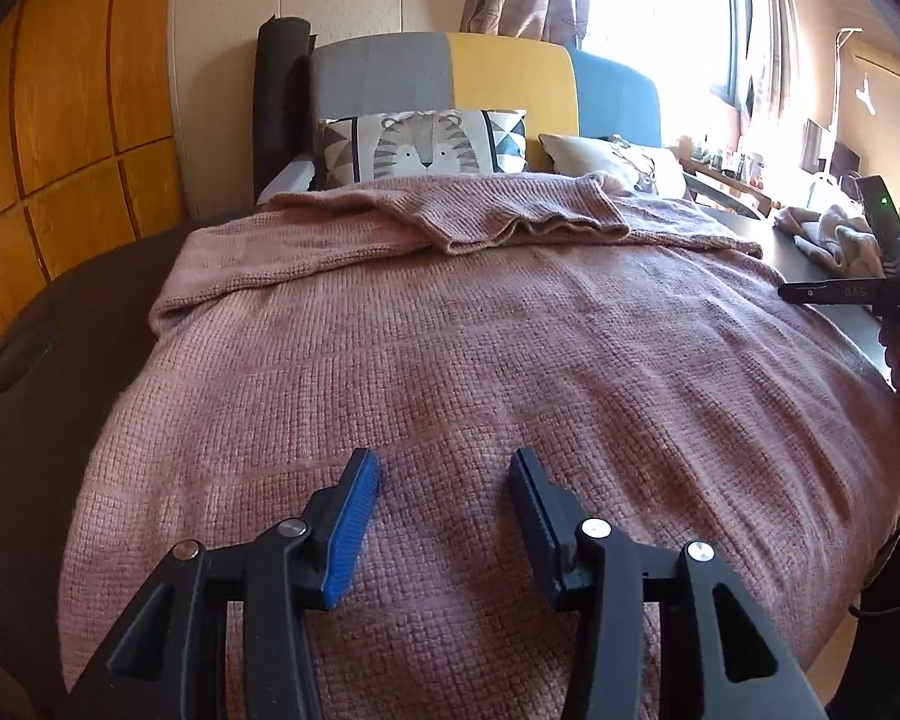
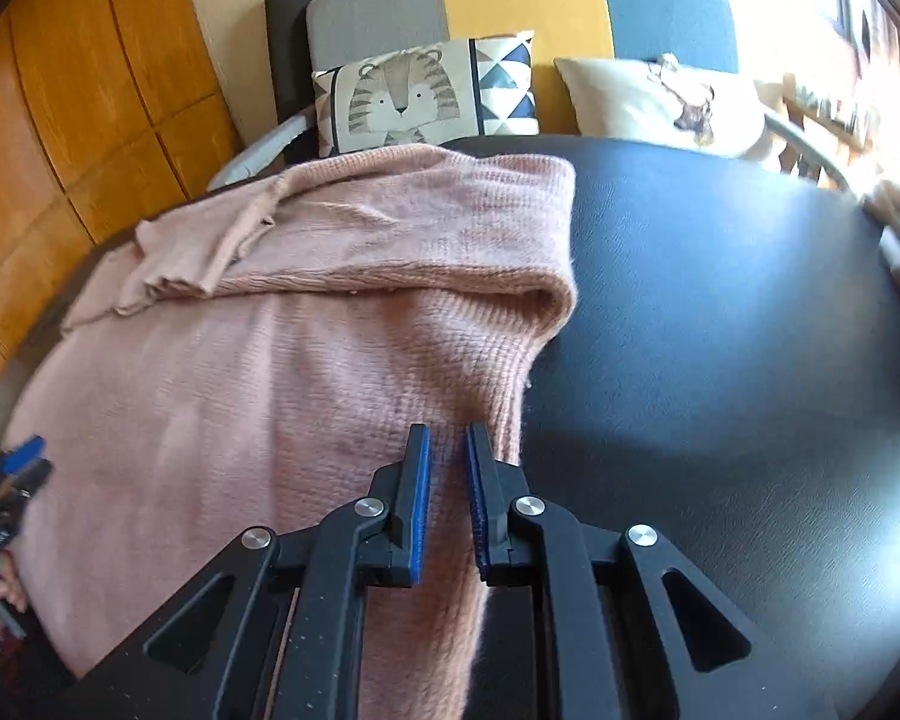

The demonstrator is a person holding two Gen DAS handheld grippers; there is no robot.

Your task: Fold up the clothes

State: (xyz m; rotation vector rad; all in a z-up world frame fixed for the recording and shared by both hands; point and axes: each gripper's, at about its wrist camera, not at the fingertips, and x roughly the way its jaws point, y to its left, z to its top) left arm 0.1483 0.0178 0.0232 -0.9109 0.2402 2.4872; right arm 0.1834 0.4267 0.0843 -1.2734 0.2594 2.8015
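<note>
Left gripper [image 1: 444, 468]: jaws approx half apart, nothing between, hovering over near part of pink knit sweater [image 1: 450, 348]. Right gripper [image 2: 448, 450]: jaws narrow, slim gap showing; sweater's right edge runs under/between pads [image 2: 421, 480], but can't tell whether they pinch it. Sweater lies spread flat on dark table [image 2: 720, 312], covering left and centre. Waffle-knit texture, mostly smooth w/ slight ripples. Far end: sleeve [image 1: 510, 216] folded across top, bunched; right far corner rolled over. Right of sweater edge: bare table, open room. Far right: pale garment pile [image 1: 834, 234]. Beyond: tiger cushion [image 1: 423, 147] against multicolour chair back [image 1: 510, 72].
</note>
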